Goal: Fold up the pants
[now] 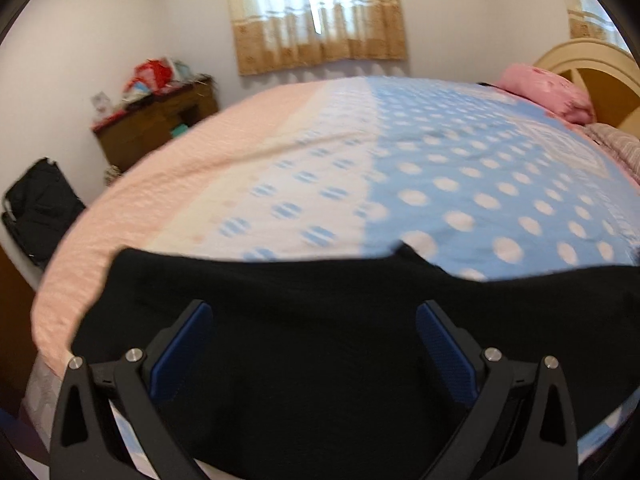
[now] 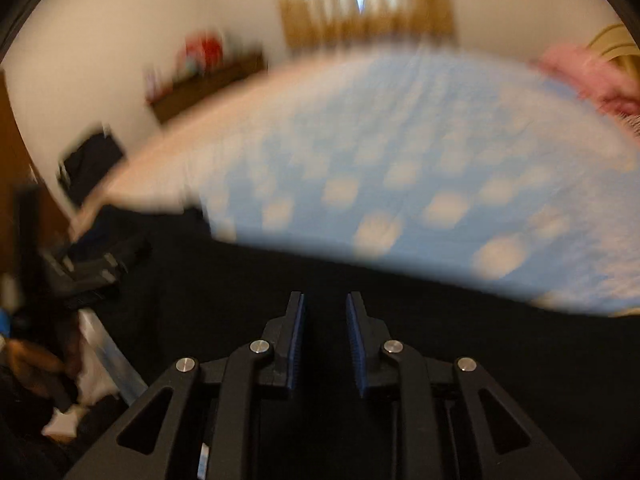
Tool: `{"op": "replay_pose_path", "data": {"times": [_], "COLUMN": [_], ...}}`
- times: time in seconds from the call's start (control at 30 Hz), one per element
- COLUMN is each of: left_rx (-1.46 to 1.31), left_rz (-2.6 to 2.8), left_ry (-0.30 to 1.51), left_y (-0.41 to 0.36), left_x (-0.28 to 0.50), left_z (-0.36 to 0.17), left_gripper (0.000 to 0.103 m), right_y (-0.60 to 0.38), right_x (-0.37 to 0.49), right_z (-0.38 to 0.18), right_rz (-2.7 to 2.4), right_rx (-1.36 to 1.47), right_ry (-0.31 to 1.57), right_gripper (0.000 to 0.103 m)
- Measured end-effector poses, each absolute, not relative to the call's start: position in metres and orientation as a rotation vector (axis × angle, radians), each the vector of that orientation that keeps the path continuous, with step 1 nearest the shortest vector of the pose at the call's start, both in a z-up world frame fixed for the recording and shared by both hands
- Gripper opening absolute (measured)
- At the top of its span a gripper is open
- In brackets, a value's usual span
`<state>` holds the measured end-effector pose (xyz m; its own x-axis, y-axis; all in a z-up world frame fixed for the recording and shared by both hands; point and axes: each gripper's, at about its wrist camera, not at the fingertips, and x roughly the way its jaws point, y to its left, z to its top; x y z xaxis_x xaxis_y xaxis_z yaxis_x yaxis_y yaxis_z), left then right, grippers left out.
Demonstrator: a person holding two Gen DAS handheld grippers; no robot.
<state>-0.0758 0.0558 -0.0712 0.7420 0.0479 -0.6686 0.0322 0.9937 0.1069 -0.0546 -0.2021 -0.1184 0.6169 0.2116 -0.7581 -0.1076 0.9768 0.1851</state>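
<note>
Home bedroom, bed point(image 1: 460, 168) with headboard point(image 1: 592, 76), pink pillow point(image 1: 548, 92), curtained window point(image 1: 316, 12), probably a dresser point(image 1: 160, 120)

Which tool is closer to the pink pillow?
Right, as far as these blurry pictures show. The right tool is over the black pants, further toward the pillow. The left tool shows at its left, farther away.

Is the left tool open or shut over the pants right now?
Open. The left tool has its blue pads standing wide apart above the black pants, nothing pinched between them.
</note>
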Motion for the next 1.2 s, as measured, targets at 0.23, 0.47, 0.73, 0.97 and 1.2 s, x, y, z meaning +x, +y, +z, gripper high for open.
{"op": "replay_pose_path", "data": {"times": [0.23, 0.47, 0.73, 0.97, 1.2], "left_rx": [0.080, 0.059, 0.111, 0.088, 0.071], "left_rz": [-0.006, 0.002, -0.159, -0.128, -0.138], "left_ry": [0.850, 0.811, 0.785, 0.876, 0.809], "left_y": [0.060, 0.058, 0.011, 0.010, 0.004], "left_x": [-0.067, -0.069, -0.063, -0.049, -0.064], "left_z": [-0.095, -0.082, -0.077, -0.088, -0.069], "left_gripper": [0.103, 0.103, 0.103, 0.103, 0.103], "right_y": [-0.205, -0.196, -0.210, -0.321, -0.449], "right_x": [-0.083, -0.075, -0.087, -0.177, -0.248], "right_z": [-0.091, -0.118, -0.122, -0.061, -0.037], "right_rz": [0.187, 0.159, 0.174, -0.088, -0.580], "right_rx": [0.219, 0.186, 0.303, 0.506, 0.526], "right_ry": [0.701, 0.794, 0.852, 0.576, 0.453], "right_gripper": [0.024, 0.024, 0.025, 0.025, 0.025]}}
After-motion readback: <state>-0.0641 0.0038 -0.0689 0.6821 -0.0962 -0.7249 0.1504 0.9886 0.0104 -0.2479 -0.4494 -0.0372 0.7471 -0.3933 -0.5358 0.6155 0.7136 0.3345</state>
